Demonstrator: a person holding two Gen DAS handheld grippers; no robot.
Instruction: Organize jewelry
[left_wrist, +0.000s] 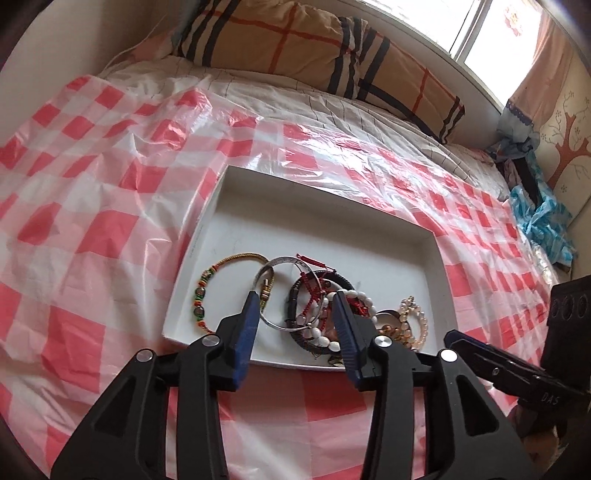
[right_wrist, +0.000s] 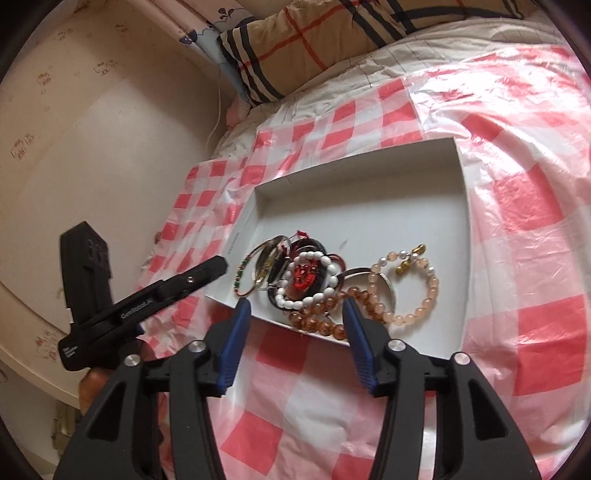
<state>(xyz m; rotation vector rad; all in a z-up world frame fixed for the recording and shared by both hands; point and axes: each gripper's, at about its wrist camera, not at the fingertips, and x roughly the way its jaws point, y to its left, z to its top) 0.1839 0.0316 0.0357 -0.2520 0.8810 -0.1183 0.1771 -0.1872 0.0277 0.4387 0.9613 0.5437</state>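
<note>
A bed (left_wrist: 332, 107) filled the frame; a plaid pillow (left_wrist: 295, 40) lay at top, daylight entering a window (left_wrist: 495, 33) upper right.

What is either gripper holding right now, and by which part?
Nothing. The left gripper and the right gripper are both open above the jewelry in the white box, with no piece pinched.

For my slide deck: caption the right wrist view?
Open right gripper hovers over bracelets piled in a white box on checked plastic.
</note>
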